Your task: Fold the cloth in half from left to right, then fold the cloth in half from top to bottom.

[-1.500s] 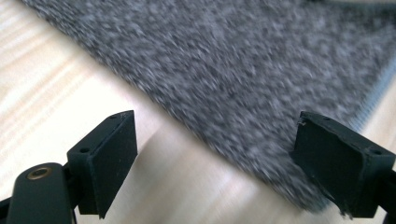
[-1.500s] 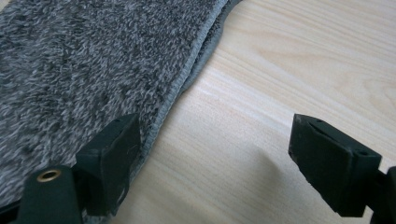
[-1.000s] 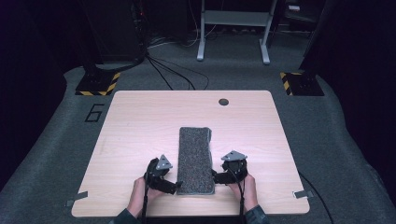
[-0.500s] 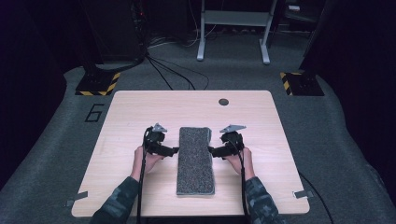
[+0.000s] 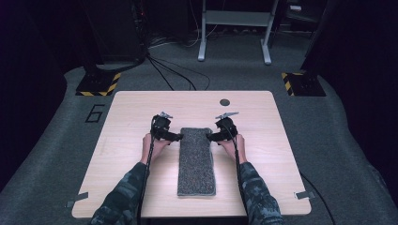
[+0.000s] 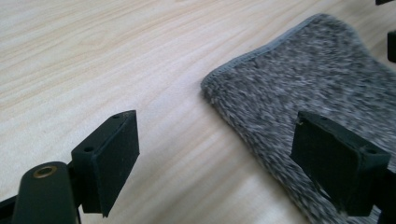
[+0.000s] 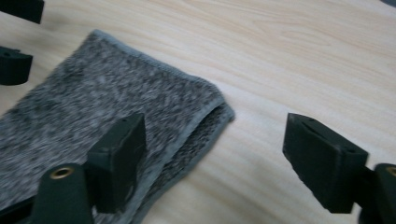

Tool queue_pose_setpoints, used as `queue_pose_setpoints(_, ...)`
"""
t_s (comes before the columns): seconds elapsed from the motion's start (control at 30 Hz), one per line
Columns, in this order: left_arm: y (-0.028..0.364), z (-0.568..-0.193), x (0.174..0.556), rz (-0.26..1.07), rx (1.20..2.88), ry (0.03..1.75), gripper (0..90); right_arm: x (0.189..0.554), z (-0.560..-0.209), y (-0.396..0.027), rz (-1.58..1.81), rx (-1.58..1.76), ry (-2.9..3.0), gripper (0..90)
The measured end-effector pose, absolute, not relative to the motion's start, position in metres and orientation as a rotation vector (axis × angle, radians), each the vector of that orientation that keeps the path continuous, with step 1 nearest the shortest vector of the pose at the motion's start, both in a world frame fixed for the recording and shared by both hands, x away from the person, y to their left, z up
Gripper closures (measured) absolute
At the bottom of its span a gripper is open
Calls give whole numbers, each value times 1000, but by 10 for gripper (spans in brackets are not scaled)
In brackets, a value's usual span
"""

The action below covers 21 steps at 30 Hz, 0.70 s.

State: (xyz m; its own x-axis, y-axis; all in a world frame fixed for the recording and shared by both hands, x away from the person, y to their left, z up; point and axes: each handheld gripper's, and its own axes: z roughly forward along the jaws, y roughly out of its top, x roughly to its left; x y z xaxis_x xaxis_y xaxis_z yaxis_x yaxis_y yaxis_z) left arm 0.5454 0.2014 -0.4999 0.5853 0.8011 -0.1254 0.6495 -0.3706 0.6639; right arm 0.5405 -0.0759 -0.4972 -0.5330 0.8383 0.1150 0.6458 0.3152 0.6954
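Observation:
A grey folded towel (image 5: 196,161) lies lengthwise in the middle of the wooden table (image 5: 126,117). My left gripper (image 5: 177,137) is at the towel's far left corner, open, one jaw over bare wood and the other above the towel (image 6: 299,88). My right gripper (image 5: 210,137) is at the far right corner, open too. In the right gripper view the towel (image 7: 93,107) shows two stacked layers at that corner, and one jaw hovers over it while the other is over wood. Nothing is held.
A small dark round spot (image 5: 225,102) sits near the table's far edge. Two strips of tape (image 5: 76,199) mark the near corners. Beyond the table are dark carpet, cables and hazard-striped stand bases (image 5: 99,84).
Both grippers have moved away from me, from the towel's near end up along its sides to its far corners. The towel now lies longer and narrower on the table.

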Motion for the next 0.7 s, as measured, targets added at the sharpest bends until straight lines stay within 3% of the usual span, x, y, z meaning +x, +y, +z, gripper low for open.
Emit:
queue_pose_setpoints(0.23, 196, -504, 556, 279, 2136, 1160, 158, 554, -504, -78, 1030, 1384, 2333, 327)
queue_pose_setpoints(0.47, 188, -510, 562, 293, 2148, 1167, 224, 562, -506, -72, 1011, 1386, 2337, 459)
queue_pose_setpoints(0.7, 187, -510, 564, 293, 2160, 1161, 239, 565, -509, -66, 987, 1367, 2364, 529)
